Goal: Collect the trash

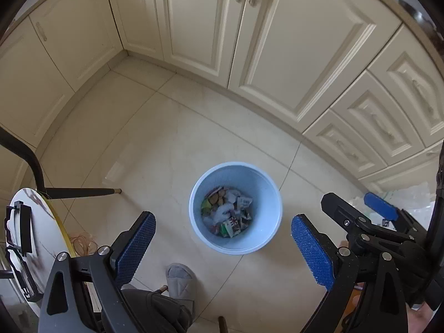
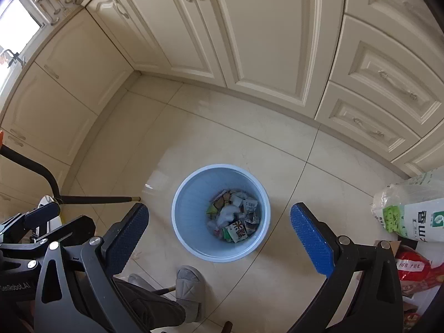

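Your left claw and right claw hang wide open and empty above the blue bin at lower centre, its wrappers already inside

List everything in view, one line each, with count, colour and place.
Round plastic trash bin: one, light blue, on the tiled floor, holding mixed wrappers.
Wooden kitchen cabinets: a run, cream, behind the bin.
Printed plastic sack: one, white and green, right on the floor.
Red packet: one, below the sack.
Round table: one, white, far left.
Quilted slipper: one, grey, on a foot.
Left hand-held gripper: open, empty.
Right hand-held gripper: open, empty.
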